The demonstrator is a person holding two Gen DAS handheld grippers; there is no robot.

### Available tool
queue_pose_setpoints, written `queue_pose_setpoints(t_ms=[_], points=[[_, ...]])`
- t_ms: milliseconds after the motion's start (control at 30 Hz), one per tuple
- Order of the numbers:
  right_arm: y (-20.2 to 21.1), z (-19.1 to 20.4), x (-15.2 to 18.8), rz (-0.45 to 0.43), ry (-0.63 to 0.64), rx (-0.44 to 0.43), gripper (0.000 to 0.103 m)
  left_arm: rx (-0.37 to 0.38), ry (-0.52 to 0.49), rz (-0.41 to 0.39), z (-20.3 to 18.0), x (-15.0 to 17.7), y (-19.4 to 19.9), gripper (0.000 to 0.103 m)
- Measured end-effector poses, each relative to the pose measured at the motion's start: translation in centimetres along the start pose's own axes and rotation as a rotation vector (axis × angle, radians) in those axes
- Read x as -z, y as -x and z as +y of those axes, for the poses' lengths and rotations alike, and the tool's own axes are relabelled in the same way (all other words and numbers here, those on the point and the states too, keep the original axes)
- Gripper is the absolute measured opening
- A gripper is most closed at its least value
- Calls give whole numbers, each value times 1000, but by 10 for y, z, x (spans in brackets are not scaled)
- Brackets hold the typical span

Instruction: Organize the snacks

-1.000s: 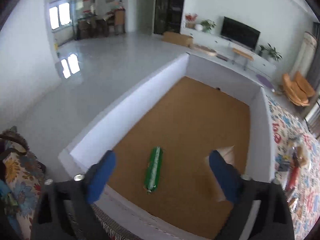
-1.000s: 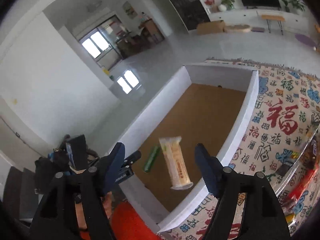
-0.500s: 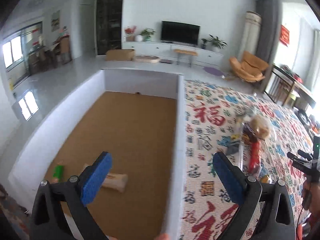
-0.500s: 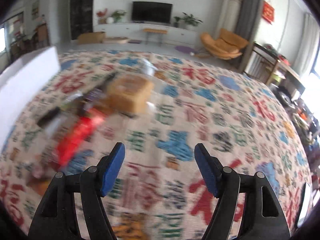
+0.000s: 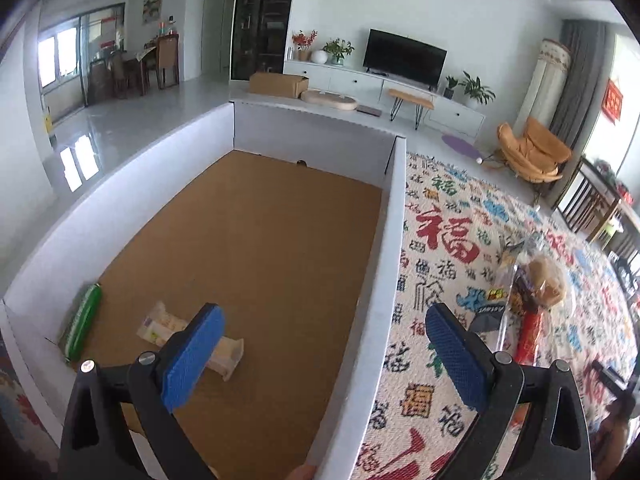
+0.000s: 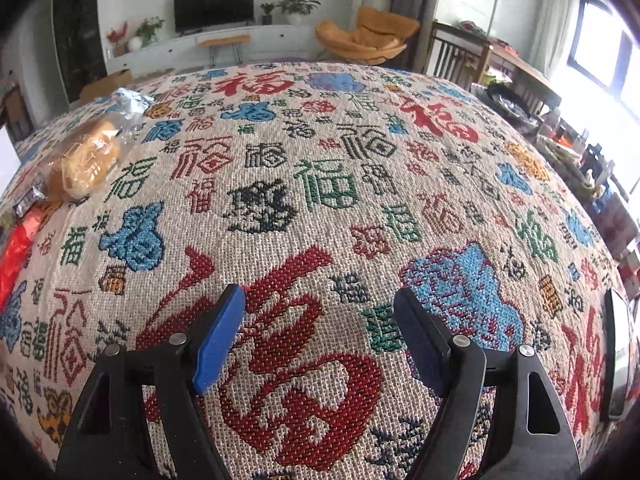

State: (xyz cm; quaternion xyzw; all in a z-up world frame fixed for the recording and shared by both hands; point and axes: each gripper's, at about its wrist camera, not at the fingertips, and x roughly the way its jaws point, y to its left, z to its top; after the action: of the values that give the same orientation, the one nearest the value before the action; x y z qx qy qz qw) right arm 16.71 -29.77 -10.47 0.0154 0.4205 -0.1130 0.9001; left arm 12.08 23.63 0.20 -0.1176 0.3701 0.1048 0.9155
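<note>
Two snacks are in the box, and both your grippers are empty before the next pick.

The patterned tablecloth (image 6: 320, 184) covers the whole table, and the white box (image 5: 384, 264) with a brown floor stands at its left edge. In the near left corner of the box lie the green packet (image 5: 80, 326) and the pale wafer packet (image 5: 168, 326). The loose snack pile (image 5: 532, 292), with a bagged bun (image 6: 82, 158), waits on the cloth near the box wall. Your left gripper (image 5: 320, 352) hangs over the wall, fingers spread. Your right gripper (image 6: 318, 340) has just been opening, nothing between its fingers, over bare cloth. I think you must next swing it left to the pile.
</note>
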Motion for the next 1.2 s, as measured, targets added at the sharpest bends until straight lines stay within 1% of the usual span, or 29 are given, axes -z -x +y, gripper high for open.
queue_pose_setpoints(t_ms=[133,267,367,433,567,633,767,867,933,967,1067,1133,1200], points=[[1,-5,2,10,-32,-26,83,-5,-8,18,-2,9,5,100],[1,0,1,3,-8,5,83,5,-2,29,-5,16,9,100],[2,6,1,-7,20,41,83,-9,-14,33,-6,17,10,100],[4,10,1,-12,36,62,83,0,-9,40,-5,17,10,100],[4,11,1,-13,40,67,83,20,5,37,-1,15,13,100],[3,8,1,-9,29,52,83,6,18,10,1,14,19,100],[1,3,0,0,3,18,83,-39,74,-97,2,16,41,100],[0,0,0,4,-10,2,83,-61,49,-171,-8,21,59,100],[0,0,0,5,-12,-1,83,-83,18,-237,-18,23,74,100],[0,0,0,5,-12,0,83,-77,-2,-271,-25,25,83,100],[0,0,0,5,-12,-1,83,-30,-52,-320,-44,27,102,100],[0,0,0,5,-12,-1,83,16,-78,-325,-56,29,109,100],[0,0,0,5,-14,-3,83,77,-111,-310,-71,34,113,100]])
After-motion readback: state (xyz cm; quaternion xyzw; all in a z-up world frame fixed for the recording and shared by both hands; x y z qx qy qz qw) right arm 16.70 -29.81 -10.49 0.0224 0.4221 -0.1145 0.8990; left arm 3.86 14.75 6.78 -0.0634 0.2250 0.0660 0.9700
